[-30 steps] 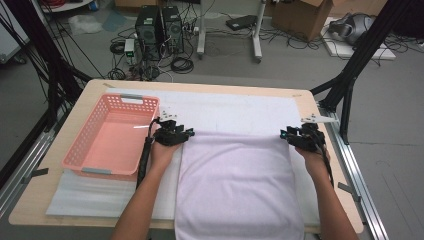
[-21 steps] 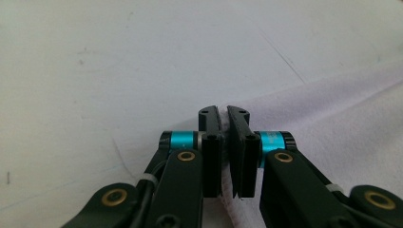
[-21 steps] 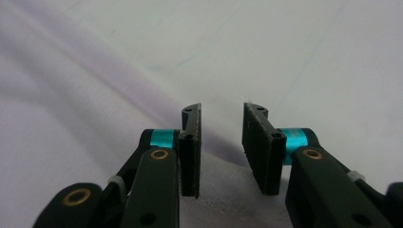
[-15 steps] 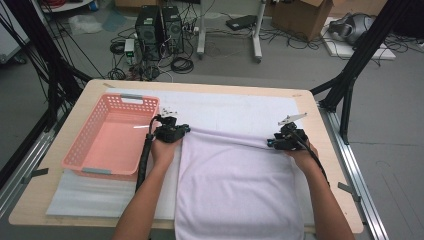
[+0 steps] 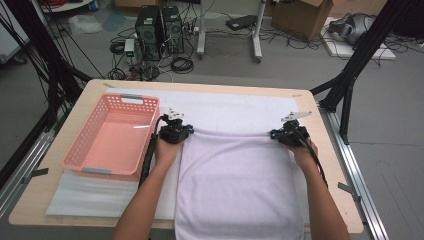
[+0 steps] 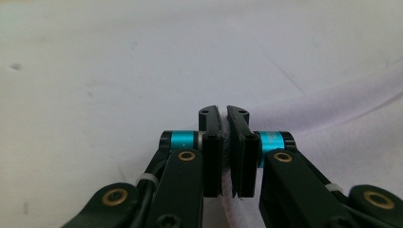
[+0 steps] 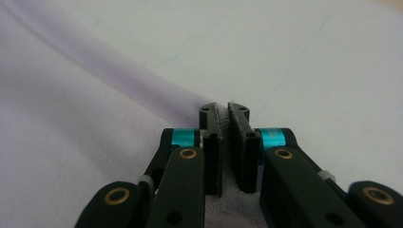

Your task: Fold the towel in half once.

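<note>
A pale lilac towel point(image 5: 240, 185) lies flat on the table's near half and hangs over the front edge. My left gripper point(image 5: 186, 131) is shut on the towel's far left corner; the left gripper view has cloth point(image 6: 332, 109) pinched between the pads of the left gripper point(image 6: 223, 114). My right gripper point(image 5: 276, 134) holds the far right corner, its jaws having just closed on it. In the right gripper view the towel point(image 7: 71, 118) runs off to the left from the right gripper point(image 7: 224, 111). The far edge stretches between both grippers.
A pink plastic basket point(image 5: 112, 137) stands at the left, close beside my left hand. A white mat point(image 5: 230, 107) covers the wooden table point(image 5: 90, 92) under the towel. Black frame posts stand at both sides, with computers and cables on the floor beyond.
My right gripper has moved left onto the towel's far right corner. The far edge now runs as a taut line between the two grippers. The left hand has stayed put.
</note>
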Demonstrator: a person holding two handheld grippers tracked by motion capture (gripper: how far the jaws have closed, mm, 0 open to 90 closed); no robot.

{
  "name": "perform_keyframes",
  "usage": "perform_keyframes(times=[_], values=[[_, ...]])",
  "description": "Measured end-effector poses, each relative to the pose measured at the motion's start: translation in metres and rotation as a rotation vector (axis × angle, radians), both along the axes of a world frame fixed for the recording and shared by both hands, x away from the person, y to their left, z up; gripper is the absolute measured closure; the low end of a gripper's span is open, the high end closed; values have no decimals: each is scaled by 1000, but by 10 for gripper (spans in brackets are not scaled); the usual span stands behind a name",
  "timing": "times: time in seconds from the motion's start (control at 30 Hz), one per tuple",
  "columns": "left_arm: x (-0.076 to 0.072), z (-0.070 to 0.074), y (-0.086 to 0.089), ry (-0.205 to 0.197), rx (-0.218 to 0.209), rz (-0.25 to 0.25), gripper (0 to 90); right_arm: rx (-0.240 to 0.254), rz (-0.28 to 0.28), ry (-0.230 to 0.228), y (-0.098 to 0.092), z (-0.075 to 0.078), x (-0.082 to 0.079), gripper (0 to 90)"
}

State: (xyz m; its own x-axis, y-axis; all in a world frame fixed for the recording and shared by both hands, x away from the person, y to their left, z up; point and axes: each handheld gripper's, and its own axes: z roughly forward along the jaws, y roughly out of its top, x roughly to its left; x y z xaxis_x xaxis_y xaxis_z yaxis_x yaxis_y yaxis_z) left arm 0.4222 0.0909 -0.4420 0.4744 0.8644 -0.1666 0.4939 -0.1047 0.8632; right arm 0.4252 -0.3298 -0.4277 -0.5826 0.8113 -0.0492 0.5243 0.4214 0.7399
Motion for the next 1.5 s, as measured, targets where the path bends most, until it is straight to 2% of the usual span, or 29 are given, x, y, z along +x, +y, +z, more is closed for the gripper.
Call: perform_keyframes(times=[0.13,0.23,0.33,0.37,0.4,0.43,0.5,0.53,0.6,0.73,0.8,0.87,0.97,1.03,1.1,1.13,1.17,1.2,1.23,1.3,1.33,1.37,1.43,1.5], values=[[0,7,4,-98,-46,41,845,-11,-74,-111,6,2,5,848],[3,5,4,-122,-84,75,845,7,-127,-167,11,1,8,846],[6,-2,1,-116,-84,80,825,32,-206,-190,12,1,15,819],[6,-4,0,-101,-79,85,771,22,-241,-198,12,1,16,785],[7,-5,-1,-81,-88,83,674,19,-277,-207,12,1,18,718],[7,-6,0,-62,-97,77,594,47,-304,-197,9,2,19,670],[5,-5,1,-52,-84,53,524,122,-326,-184,0,6,17,608],[4,-4,1,-48,-82,43,505,143,-320,-170,-4,9,16,613],[1,-2,1,-27,-71,12,457,149,-304,-154,-11,13,12,613],[-6,-2,-1,-9,-31,-20,455,141,-261,-117,-22,20,1,630],[-5,-4,1,17,-46,-9,491,149,-261,-60,-29,17,0,633],[-3,-6,1,32,-54,4,541,176,-259,-18,-33,12,-1,640],[0,-10,-3,83,-26,18,560,173,-253,67,-32,1,-1,631],[-1,-9,-3,115,-29,22,552,170,-249,108,-31,-7,-2,631],[-3,-9,-3,131,-6,-3,534,150,-253,122,-29,-8,-7,636],[-5,-9,-3,133,-2,-21,533,153,-246,106,-28,-7,-12,667],[-6,-9,-2,129,-4,-31,534,153,-232,64,-28,-5,-18,713],[-8,-9,-1,119,-6,-36,538,149,-228,46,-28,-3,-24,723],[-10,-9,0,118,-8,-41,548,145,-224,50,-28,-1,-27,737],[-11,-10,0,141,7,-45,552,137,-213,77,-30,-2,-31,738],[-12,-10,-1,135,9,-43,552,120,-207,88,-31,-4,-31,735],[-12,-10,-2,138,1,-44,566,99,-211,97,-31,-6,-31,736],[-14,-10,-4,133,28,-50,599,76,-206,104,-30,-11,-31,816],[-15,-10,-6,131,43,-55,724,71,-198,86,-30,-13,-33,862]])
